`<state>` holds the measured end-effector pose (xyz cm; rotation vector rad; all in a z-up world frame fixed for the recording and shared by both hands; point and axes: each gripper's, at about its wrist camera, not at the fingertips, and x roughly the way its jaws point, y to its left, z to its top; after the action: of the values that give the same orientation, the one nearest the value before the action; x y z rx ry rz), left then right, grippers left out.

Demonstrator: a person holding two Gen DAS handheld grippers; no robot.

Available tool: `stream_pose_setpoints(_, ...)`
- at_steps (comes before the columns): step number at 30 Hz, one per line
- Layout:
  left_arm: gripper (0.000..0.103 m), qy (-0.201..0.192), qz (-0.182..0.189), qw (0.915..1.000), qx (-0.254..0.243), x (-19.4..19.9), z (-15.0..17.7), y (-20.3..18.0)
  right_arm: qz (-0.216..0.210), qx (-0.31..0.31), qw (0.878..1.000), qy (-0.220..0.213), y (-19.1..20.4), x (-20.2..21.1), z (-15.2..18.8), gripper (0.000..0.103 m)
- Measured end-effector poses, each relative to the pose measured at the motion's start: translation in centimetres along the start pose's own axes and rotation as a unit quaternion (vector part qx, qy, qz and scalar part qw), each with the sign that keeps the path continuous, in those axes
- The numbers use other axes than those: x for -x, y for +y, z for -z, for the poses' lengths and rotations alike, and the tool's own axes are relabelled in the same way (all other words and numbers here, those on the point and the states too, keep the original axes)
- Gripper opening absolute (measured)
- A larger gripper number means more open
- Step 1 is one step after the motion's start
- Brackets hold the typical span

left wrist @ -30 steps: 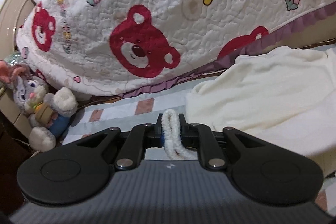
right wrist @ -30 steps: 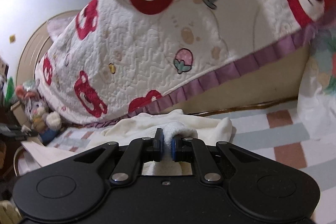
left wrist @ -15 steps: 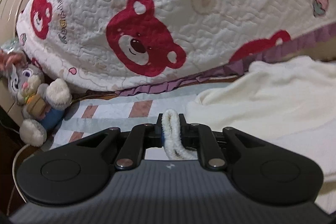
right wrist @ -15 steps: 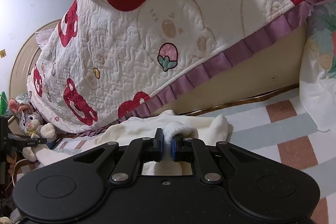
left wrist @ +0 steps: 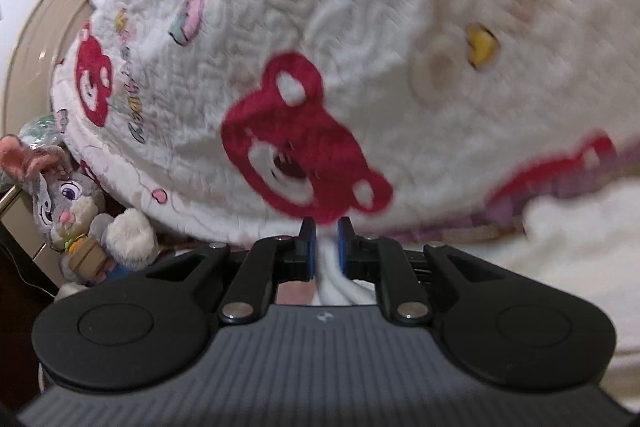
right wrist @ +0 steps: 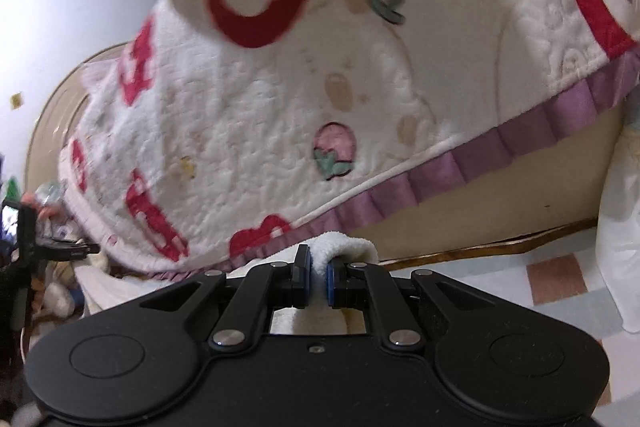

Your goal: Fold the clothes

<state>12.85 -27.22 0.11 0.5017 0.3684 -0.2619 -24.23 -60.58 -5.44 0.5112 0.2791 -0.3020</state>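
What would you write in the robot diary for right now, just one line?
step: folding | left tool: shut on cream garment | right tool: shut on cream garment | behind: bear quilt, bunny plush

Bear quilt (left wrist: 360, 47) looms ahead; striped sheet (right wrist: 560, 279) lies open rightward.
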Motion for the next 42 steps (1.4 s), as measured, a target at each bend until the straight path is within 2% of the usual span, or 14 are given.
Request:
stream_pose_setpoints(3,0.054,0.019,-0.027,0.9975,-0.062,-3.4,0.4,-1.7,0.076,0.009,0.997,0.005,-1.2,-4.1,-0.2,0.010)
stream_pose_setpoints(6,0.054,0.044,0.000,0.9979,-0.048,-3.8,2.9,-2.1,0.139,0.010,0.988,0.062,-1.9,-7.6,1.9,0.016)
stream_pose_setpoints(7,0.055,0.055,0.022,0.9977,-0.034,-3.5,4.2,-1.9,0.143,-0.008,0.987,0.072,-2.0,-7.7,2.9,0.024)
stream_pose_setpoints(10,0.057,0.105,0.106,0.9886,0.020,-2.0,9.1,-1.0,0.124,-0.049,0.989,0.069,-2.5,-6.5,5.3,0.066)
stream_pose_setpoints(12,0.057,0.140,0.118,0.9814,0.059,-1.2,12.3,-0.4,0.113,-0.069,0.989,0.068,-2.9,-5.7,6.1,0.066)
stream_pose_setpoints(16,0.060,0.197,0.114,0.9547,0.191,-0.1,18.1,3.3,0.118,-0.117,0.984,0.069,-3.9,-3.7,4.8,0.065)
stream_pose_setpoints(19,0.061,0.221,0.043,0.9401,0.256,0.8,21.9,6.2,0.115,-0.180,0.976,0.049,-3.7,0.3,5.1,0.065)
stream_pose_setpoints(21,0.061,0.240,0.009,0.9216,0.305,1.8,24.7,7.9,0.128,-0.212,0.968,0.042,-2.7,2.9,6.4,0.065)
stream_pose_setpoints(23,0.061,0.246,0.029,0.8990,0.361,2.4,26.3,9.2,0.151,-0.220,0.963,0.030,-1.2,5.3,7.8,0.066)
stream_pose_setpoints(26,0.061,0.220,0.073,0.8785,0.418,3.4,27.0,9.9,0.198,-0.219,0.955,-0.005,1.3,8.9,9.8,0.066)
stream_pose_setpoints(29,0.062,0.211,0.109,0.8732,0.426,3.3,26.7,9.0,0.252,-0.255,0.929,-0.092,2.1,12.4,10.6,0.067)
stream_pose_setpoints(32,0.063,0.215,0.153,0.8586,0.440,3.2,26.6,7.5,0.264,-0.257,0.929,-0.046,1.7,12.4,10.7,0.067)
stream_pose_setpoints(36,0.063,0.230,0.183,0.8455,0.446,3.0,26.8,5.9,0.273,-0.251,0.928,-0.034,2.9,12.4,10.8,0.067)
stream_pose_setpoints(42,0.064,0.221,0.209,0.8007,0.516,3.0,28.5,7.3,0.271,-0.323,0.906,-0.032,1.6,13.0,12.3,0.066)
